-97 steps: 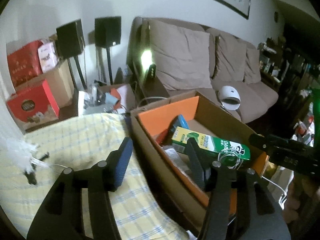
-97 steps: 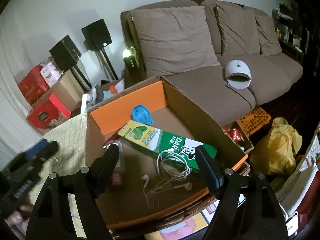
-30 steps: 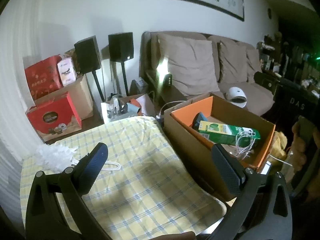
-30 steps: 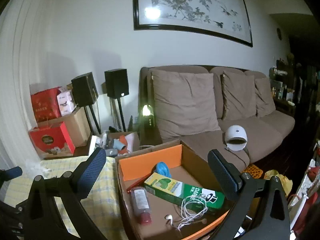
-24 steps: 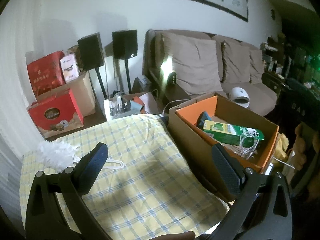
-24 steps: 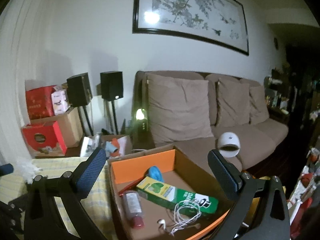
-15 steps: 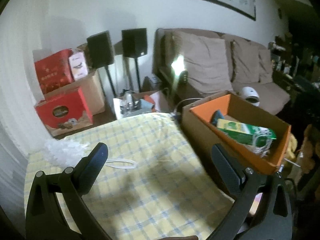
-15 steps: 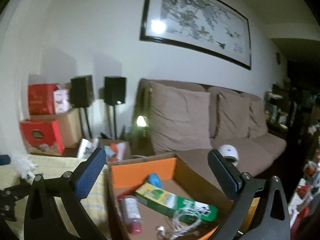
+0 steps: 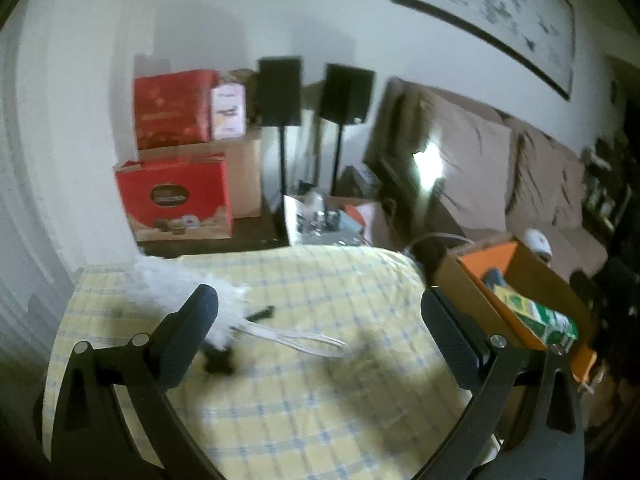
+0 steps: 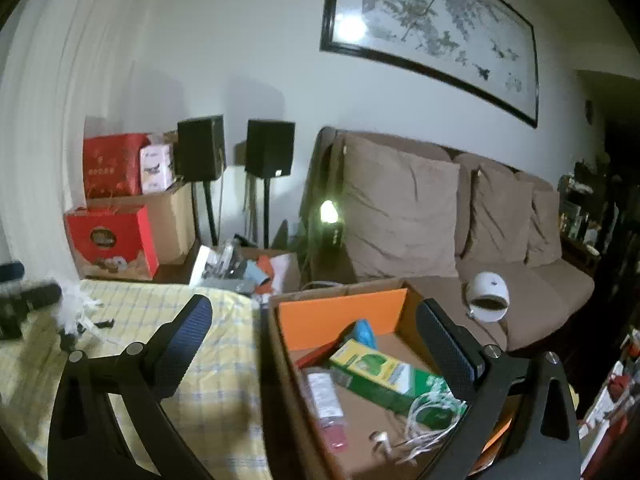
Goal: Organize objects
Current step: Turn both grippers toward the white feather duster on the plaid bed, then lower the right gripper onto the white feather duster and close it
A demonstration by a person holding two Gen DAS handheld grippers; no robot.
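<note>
On the yellow checked tablecloth (image 9: 312,400) lies a white feather duster (image 9: 176,280) with a looped white handle (image 9: 296,338) and a small black piece (image 9: 262,313) beside it. My left gripper (image 9: 320,314) hangs open above them, holding nothing. The cardboard box with an orange lining (image 10: 344,312) stands right of the table. It holds a green carton (image 10: 384,376), a blue funnel (image 10: 366,332), a small bottle (image 10: 324,394) and white earphones (image 10: 424,416). My right gripper (image 10: 314,322) is open over the box's left wall, empty. The duster (image 10: 76,304) shows at far left there.
A brown sofa (image 10: 460,232) with a white dome device (image 10: 488,292) stands behind the box. Two black speakers on stands (image 10: 236,152), red gift boxes (image 10: 108,240) and a low box of clutter (image 10: 244,268) line the wall. A framed picture (image 10: 432,20) hangs above.
Both grippers have pulled up and back from the box and opened wide. The left view has swung left toward the duster on the table; the right view has lifted and panned left.
</note>
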